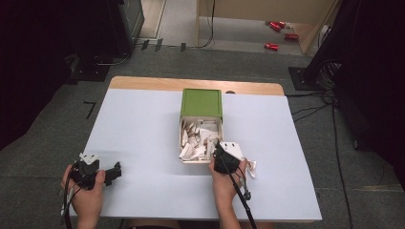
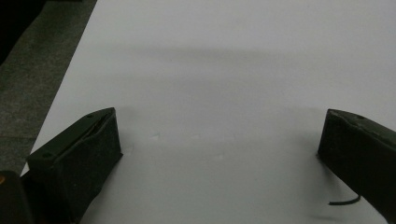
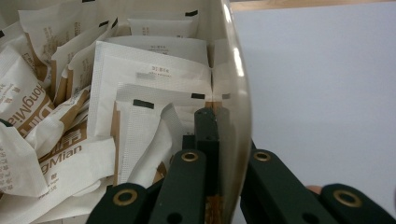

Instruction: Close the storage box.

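Note:
A green-topped box [image 1: 201,102] stands mid-table with a clear tray [image 1: 198,160] pulled out toward me, full of white and brown sachets [image 1: 198,138]. My right gripper [image 1: 223,156] is at the tray's near right corner. In the right gripper view its jaws [image 3: 215,122] are pinched together on the tray's clear side wall [image 3: 239,88], one inside beside the sachets [image 3: 149,88], the other outside. My left gripper [image 1: 113,172] rests on the table at the near left. Its jaws [image 2: 219,140] stand wide apart over bare white tabletop.
The white table surface [image 1: 143,124] has a wooden strip at its far edge [image 1: 143,84]. One loose sachet [image 1: 251,167] lies by my right hand. Cables [image 1: 315,107] and red items [image 1: 277,28] lie on the floor beyond.

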A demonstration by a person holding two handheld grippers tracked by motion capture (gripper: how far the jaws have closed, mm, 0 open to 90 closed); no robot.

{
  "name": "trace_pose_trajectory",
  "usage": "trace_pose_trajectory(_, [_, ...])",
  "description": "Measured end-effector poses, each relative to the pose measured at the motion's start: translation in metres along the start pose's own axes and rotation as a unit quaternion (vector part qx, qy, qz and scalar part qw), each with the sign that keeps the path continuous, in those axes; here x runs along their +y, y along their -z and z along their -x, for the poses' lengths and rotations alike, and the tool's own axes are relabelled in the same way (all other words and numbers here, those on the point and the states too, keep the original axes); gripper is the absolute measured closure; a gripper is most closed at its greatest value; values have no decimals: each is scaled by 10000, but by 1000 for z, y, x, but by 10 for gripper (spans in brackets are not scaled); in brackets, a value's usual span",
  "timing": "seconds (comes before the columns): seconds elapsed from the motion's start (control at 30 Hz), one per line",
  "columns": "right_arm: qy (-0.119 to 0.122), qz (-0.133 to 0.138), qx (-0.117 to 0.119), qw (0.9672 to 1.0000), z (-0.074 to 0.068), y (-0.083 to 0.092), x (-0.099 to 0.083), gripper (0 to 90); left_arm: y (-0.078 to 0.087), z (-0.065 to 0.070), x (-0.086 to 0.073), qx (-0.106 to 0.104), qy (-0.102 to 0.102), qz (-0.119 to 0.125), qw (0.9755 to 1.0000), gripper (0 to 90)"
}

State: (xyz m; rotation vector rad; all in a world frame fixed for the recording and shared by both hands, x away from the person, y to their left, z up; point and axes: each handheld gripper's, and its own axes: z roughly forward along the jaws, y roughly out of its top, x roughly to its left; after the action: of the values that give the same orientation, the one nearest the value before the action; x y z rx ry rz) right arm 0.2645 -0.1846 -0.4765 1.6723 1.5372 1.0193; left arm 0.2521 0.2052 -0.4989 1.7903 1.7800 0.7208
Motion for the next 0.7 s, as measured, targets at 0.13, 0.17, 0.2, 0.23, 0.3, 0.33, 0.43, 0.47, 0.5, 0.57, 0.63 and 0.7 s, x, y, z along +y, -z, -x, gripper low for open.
trace_pose_trajectory(0.13, [6,20,-19,10000,0,-5,1,897,0,0,0,0,0,2,10000,0])
trace_pose_trajectory(0.17, [2,19,-17,10000,0,-6,1,896,0,0,0,0,0,1,10000,0])
trace_pose_trajectory(0.2, [-8,14,-11,10000,0,-6,2,896,0,0,0,-1,0,1,10000,0])
trace_pose_trajectory(0.23, [-8,14,-11,10000,0,-8,2,895,0,0,0,-1,0,0,10000,0])
trace_pose_trajectory(0.3, [-21,20,-4,10000,0,-9,2,893,0,0,0,0,0,1,10000,0])
trace_pose_trajectory(0.33, [-17,27,4,10000,0,-10,1,892,0,0,0,-1,0,0,10000,0])
trace_pose_trajectory(0.43, [-24,56,65,10000,2,-10,0,884,0,0,0,1,-1,2,10000,0])
trace_pose_trajectory(0.47, [-18,45,108,9999,3,-10,1,877,0,0,0,1,1,3,10000,0])
trace_pose_trajectory(0.5, [-20,29,143,9999,4,-10,1,870,0,0,0,0,0,2,10000,0])
trace_pose_trajectory(0.57, [-44,-7,261,9996,6,-10,2,827,0,0,0,-1,0,3,10000,0])
trace_pose_trajectory(0.63, [34,46,312,9995,6,-6,2,771,0,0,0,0,0,3,10000,0])
trace_pose_trajectory(0.7, [104,72,422,9990,6,-2,3,731,0,0,0,0,0,2,10000,0])
